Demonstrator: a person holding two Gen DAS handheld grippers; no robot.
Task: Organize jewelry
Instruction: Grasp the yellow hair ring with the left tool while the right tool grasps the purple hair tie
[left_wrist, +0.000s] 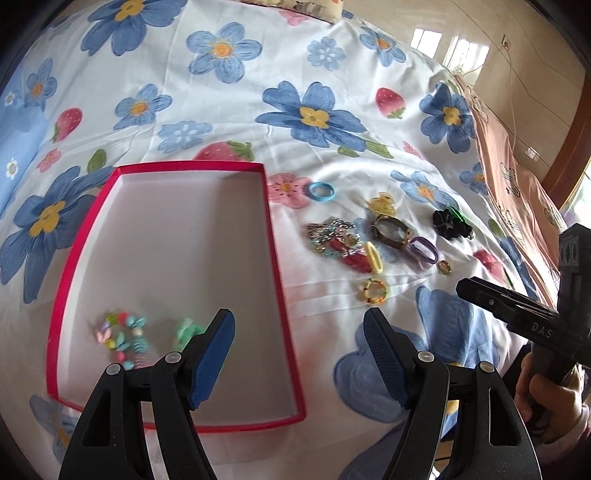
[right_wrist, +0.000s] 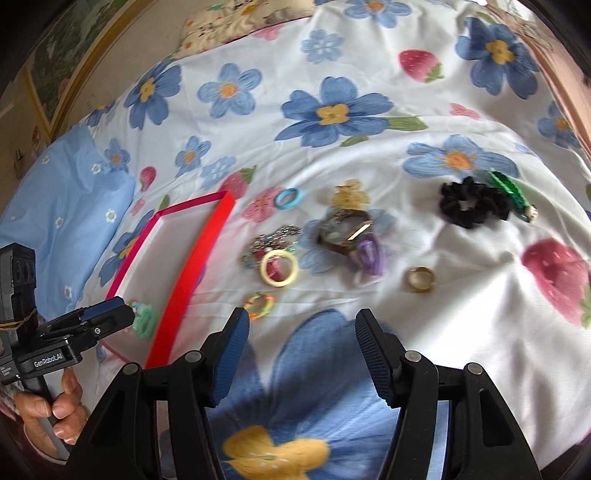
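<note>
On the flowered bedspread (left_wrist: 236, 122), loose jewelry lies at 3 o'clock of the red tray (left_wrist: 79, 236): a blue ring (right_wrist: 289, 198), black scrunchie (right_wrist: 472, 206), gold ring (right_wrist: 420, 279), watch (right_wrist: 345, 230) and cream hoop (right_wrist: 279, 268). Beads (left_wrist: 123, 338) sit inside the tray. The left claw (left_wrist: 299, 350) and right claw (right_wrist: 301, 350) both tilt downward, jaws parted, holding nothing.

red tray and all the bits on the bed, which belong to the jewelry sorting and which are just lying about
Part of the job:
red tray
gold ring
watch
beaded bracelet
black scrunchie

Just lying about:
flowered bedsheet
pillow
</note>
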